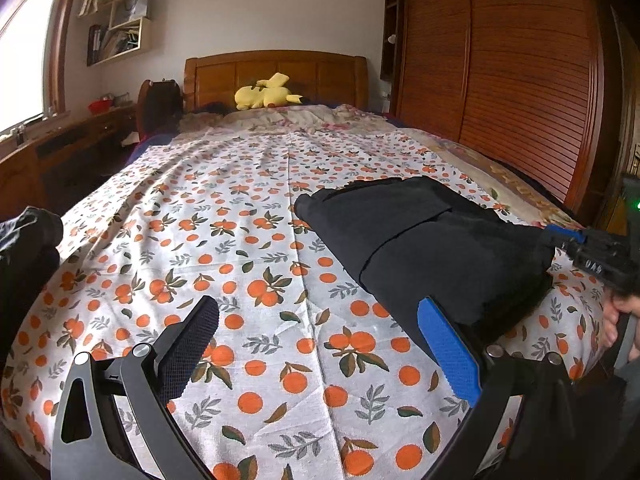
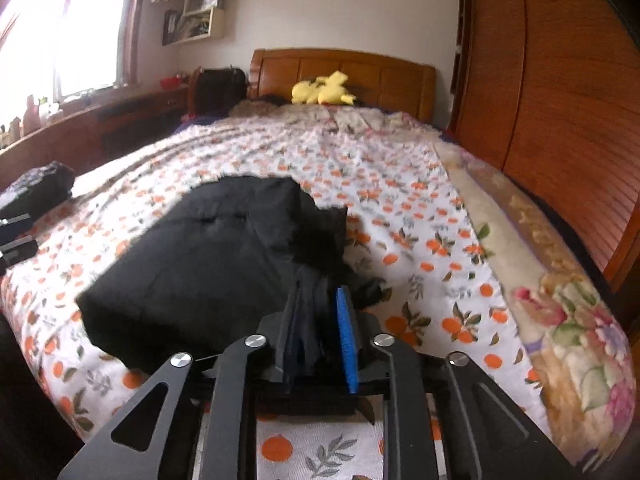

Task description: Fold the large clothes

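Observation:
A black garment (image 1: 432,240) lies folded into a thick bundle on the orange-print bedsheet (image 1: 248,240). My left gripper (image 1: 320,344) is open and empty, its blue pad beside the bundle's near left edge. My right gripper (image 2: 320,328) is shut on the near right corner of the black garment (image 2: 208,256), with cloth bunched between the pads. The right gripper also shows in the left wrist view (image 1: 576,240) at the bundle's right end.
A dark clothes pile (image 1: 28,240) sits at the bed's left edge. A yellow plush toy (image 1: 266,96) lies by the wooden headboard (image 1: 276,72). A wooden wardrobe (image 1: 500,60) stands right of the bed, a desk (image 1: 60,148) left. A floral quilt (image 2: 560,300) runs along the right side.

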Demonstrator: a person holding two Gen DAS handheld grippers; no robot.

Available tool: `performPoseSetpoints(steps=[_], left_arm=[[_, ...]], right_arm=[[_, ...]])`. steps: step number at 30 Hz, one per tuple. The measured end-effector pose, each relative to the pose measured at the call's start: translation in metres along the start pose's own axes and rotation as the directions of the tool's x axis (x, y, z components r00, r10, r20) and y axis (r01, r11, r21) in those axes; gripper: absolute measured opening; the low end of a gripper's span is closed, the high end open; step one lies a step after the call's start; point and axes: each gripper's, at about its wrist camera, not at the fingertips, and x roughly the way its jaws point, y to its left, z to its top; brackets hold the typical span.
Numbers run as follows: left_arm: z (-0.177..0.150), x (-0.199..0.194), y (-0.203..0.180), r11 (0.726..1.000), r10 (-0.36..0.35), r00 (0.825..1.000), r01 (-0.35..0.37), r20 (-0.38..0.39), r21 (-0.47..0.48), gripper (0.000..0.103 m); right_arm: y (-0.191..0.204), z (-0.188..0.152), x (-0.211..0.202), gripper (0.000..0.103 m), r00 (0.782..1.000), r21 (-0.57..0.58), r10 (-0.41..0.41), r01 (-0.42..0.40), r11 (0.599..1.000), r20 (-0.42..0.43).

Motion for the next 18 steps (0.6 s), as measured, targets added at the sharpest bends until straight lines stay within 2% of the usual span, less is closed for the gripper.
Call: performPoseSetpoints(steps=[3, 6, 8, 10, 14, 18], left_arm=[[-0.003, -0.001, 0.001, 1.000, 0.002, 1.000, -0.002, 0.001, 0.008, 0.100], [-0.006, 0.000, 0.004, 1.000, 0.003, 1.000, -0.003, -0.001, 0.010, 0.100], [-0.007, 0.001, 0.006, 1.000, 0.001, 1.000, -0.001, -0.003, 0.007, 0.100], [-0.008, 0.002, 0.009, 1.000, -0.001, 1.000, 0.001, -0.006, 0.004, 0.100], [-0.010, 0.003, 0.013, 1.000, 0.000, 1.000, 0.000, -0.005, 0.003, 0.100], [-0.013, 0.007, 0.018, 1.000, -0.007, 1.000, 0.007, -0.015, -0.003, 0.100]], right_arm=[[0.006, 0.010, -0.007, 0.021, 1.000, -0.017, 0.007, -0.007, 1.000, 0.020], [0.018, 0.019, -0.009, 0.025, 0.998, -0.037, 0.054, -0.053, 0.998, 0.028], [0.030, 0.023, -0.008, 0.038, 0.996, -0.060, 0.080, -0.079, 0.995, 0.025], [0.046, 0.027, -0.004, 0.046, 0.993, -0.088, 0.119, -0.117, 0.989, 0.015], [0.082, 0.024, 0.011, 0.047, 0.981, -0.136, 0.192, -0.196, 0.971, -0.038], [0.102, 0.014, 0.027, 0.047, 0.975, -0.168, 0.203, -0.215, 0.962, -0.085]])
